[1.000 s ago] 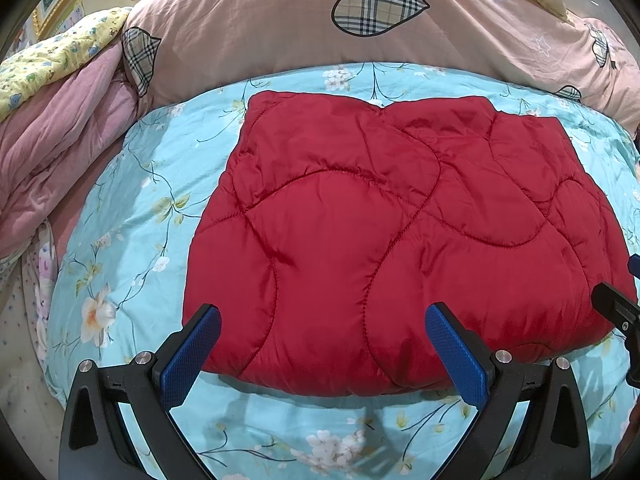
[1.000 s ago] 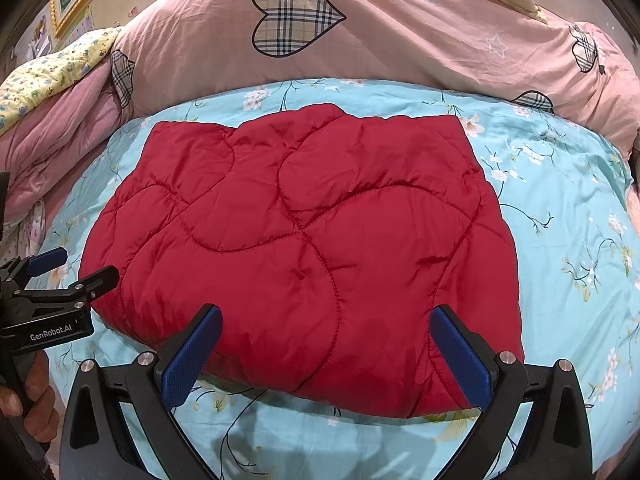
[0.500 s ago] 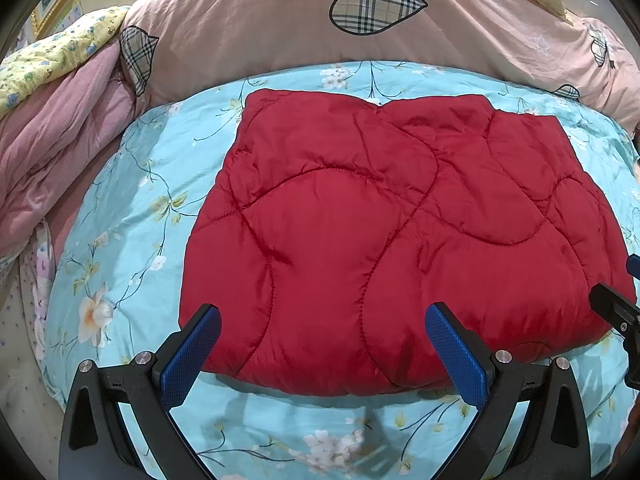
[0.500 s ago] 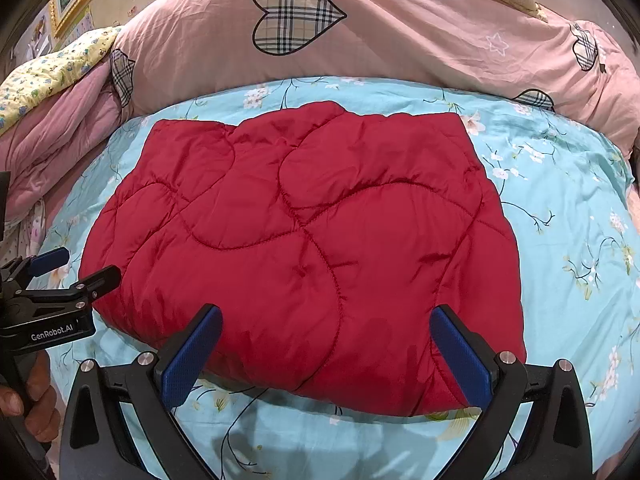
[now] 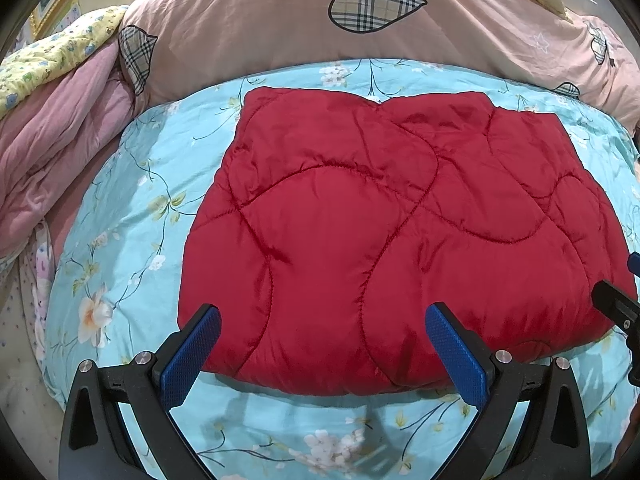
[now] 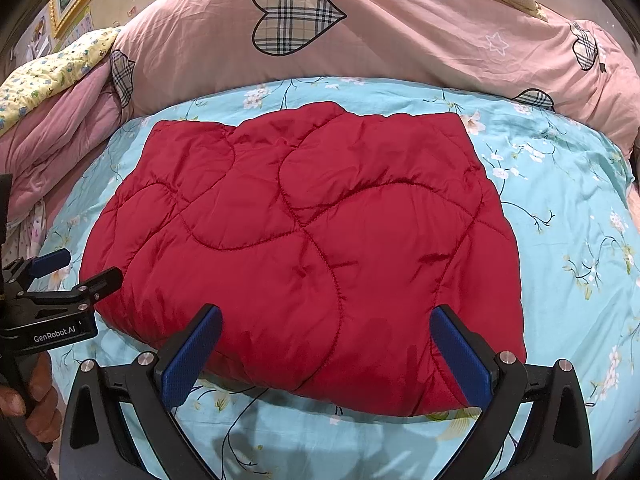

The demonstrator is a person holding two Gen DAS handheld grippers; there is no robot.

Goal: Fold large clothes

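On the bed sheet (image 5: 120, 208), folded red jacket (image 5: 380, 220); left gripper (image 5: 324, 344) and right gripper (image 6: 326, 346) wide apart, empty; could spring unfolded from puffiness.

Bedroom: floral bedsheet (image 5: 120, 248), heart-patterned duvet (image 6: 400, 40)

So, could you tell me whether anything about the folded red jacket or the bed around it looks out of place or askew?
Nothing stands out. The red quilted jacket lies folded into a compact, fairly even block on the blue floral sheet, with no sleeve sticking out. Both the left gripper and the right gripper are open and empty.
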